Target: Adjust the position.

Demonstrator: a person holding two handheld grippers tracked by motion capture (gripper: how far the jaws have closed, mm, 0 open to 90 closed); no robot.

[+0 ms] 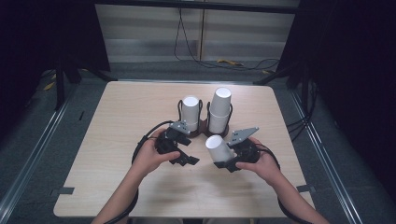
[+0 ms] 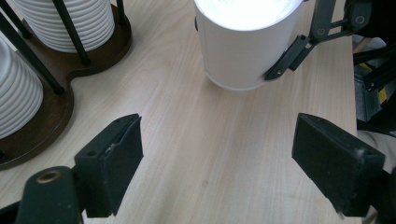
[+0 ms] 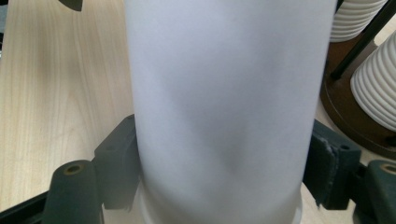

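White paper cup (image 1: 217, 146): tilted, base pointing up and far-left, rim toward the near right, clamped by the right gripper (image 1: 227, 156) just above the pale wooden bench (image 1: 121, 116), right of centre. Left gripper (image 1: 183, 157): jaws spread wide, nothing between them. Dark wooden two-post cup rack (image 1: 204, 127): just beyond, holding two upside-down white cup stacks; right stack (image 1: 219, 111) taller than left stack (image 1: 190, 113).
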